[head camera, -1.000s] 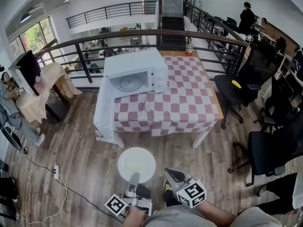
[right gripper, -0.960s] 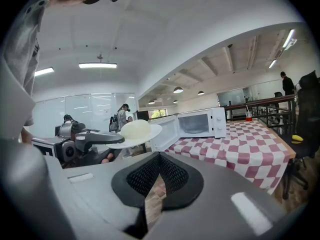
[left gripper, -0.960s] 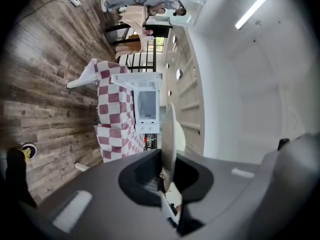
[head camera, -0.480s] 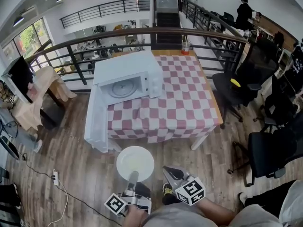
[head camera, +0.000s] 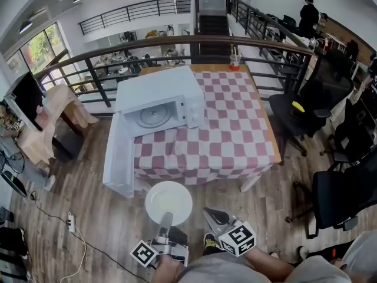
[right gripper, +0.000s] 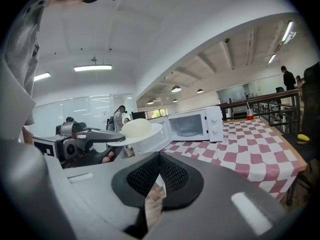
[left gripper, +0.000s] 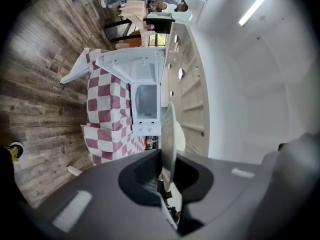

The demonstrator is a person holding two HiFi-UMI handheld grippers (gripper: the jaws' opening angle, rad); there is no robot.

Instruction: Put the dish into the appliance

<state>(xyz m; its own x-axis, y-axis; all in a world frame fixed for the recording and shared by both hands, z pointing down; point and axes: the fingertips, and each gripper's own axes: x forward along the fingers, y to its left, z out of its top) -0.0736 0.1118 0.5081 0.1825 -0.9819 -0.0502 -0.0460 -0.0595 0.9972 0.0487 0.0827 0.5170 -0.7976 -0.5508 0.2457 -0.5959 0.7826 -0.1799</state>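
Pinching the dish (head camera: 169,203), left hand-held gripper (head camera: 166,220) faces the open-doored microwave (head camera: 159,102); right hand-held gripper (head camera: 212,214) closed, empty.

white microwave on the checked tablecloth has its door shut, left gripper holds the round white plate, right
No, the door of the white microwave is open, seen in the head view; the left gripper does hold the round white plate.

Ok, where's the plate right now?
Head view, lower centre: the left gripper holds the white plate over the floor, just short of the checked table and open microwave.
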